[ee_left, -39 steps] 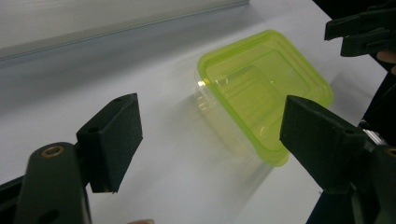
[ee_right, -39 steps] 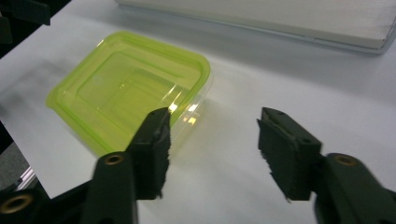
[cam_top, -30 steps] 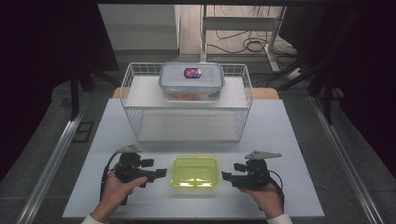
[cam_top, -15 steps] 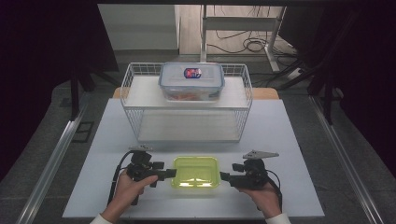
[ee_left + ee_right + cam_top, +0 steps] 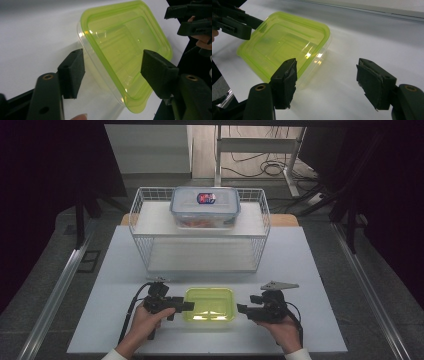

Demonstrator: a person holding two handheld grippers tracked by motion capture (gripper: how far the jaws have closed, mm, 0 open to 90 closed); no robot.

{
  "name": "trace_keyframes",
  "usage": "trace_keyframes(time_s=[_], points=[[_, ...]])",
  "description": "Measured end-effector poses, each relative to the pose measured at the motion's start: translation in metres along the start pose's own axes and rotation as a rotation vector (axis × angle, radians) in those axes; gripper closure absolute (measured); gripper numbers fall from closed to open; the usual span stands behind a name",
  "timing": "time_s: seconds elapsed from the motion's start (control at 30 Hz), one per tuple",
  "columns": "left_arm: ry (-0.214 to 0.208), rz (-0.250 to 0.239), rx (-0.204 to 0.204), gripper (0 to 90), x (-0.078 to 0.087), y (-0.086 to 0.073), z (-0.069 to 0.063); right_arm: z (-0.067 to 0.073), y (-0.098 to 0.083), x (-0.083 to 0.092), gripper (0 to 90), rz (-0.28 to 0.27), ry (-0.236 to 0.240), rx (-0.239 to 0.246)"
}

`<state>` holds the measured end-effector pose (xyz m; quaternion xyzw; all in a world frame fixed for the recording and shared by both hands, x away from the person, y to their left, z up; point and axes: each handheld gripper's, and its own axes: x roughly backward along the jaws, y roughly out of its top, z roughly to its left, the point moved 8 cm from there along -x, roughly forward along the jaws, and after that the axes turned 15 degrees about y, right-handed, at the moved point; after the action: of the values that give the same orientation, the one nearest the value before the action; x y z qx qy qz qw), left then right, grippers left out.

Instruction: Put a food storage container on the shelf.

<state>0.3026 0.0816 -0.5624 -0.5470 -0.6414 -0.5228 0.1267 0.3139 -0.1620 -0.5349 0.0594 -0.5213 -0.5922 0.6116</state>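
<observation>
Green-lidded box [image 5: 209, 304] lies flat, long axis along table [image 5: 310, 270] front edge; wire basket [image 5: 200, 232] behind. Left gripper [image 5: 189, 306] jaws straddle its corner, closing, not yet pressing; right gripper [image 5: 242, 309] open, empty.

One green-lidded box [image 5: 209, 304] sits on one desk [image 5: 310, 270], two grippers flank it, and one wire rack [image 5: 200, 232] carries one clear-lidded box [image 5: 205, 207].

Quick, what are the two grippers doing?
Left gripper: open, jaws just closing around the green box edge.
Right gripper: open, holding nothing.
</observation>
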Motion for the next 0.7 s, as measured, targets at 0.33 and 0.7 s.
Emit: trace_keyframes(time_s=[0.33,0.7], points=[[-0.023,0.008,0.005,49.5,-0.005,-0.003,0.002,0.001,0.000,-0.003,32.9,-0.003,0.024,-0.001],[-0.030,-0.003,0.027,65.0,-0.005,-0.004,0.005,-0.001,0.005,-0.020,34.8,0.018,0.061,-0.039]])
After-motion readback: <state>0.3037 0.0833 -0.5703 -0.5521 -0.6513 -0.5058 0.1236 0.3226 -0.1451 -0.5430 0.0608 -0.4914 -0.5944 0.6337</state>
